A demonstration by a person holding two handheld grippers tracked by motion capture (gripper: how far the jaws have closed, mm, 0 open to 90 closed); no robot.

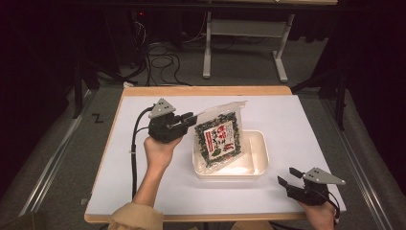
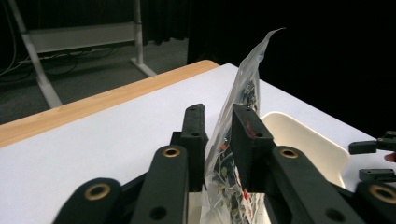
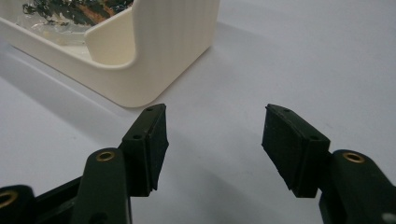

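Two black two-jaw grippers are at work over a white-covered table (image 1: 143, 187) with a light wooden edge. A clear plastic packet of dark dried seaweed with a red-and-white label (image 1: 219, 139) stands tilted on its lower edge inside a shallow cream plastic tray (image 1: 256, 158) at the middle of the table, its top leaning away from the person. The left gripper (image 1: 190, 118), held in the person's left hand (image 1: 160, 148), reaches to the packet's upper left edge; in the left gripper view (image 2: 219, 130) the packet passes between the jaws, which stand slightly apart, so the grip looks released. The right gripper (image 1: 287, 177) rests near the table's front right corner, well apart from the tray, its jaws spread wide with nothing between them (image 3: 215, 135).
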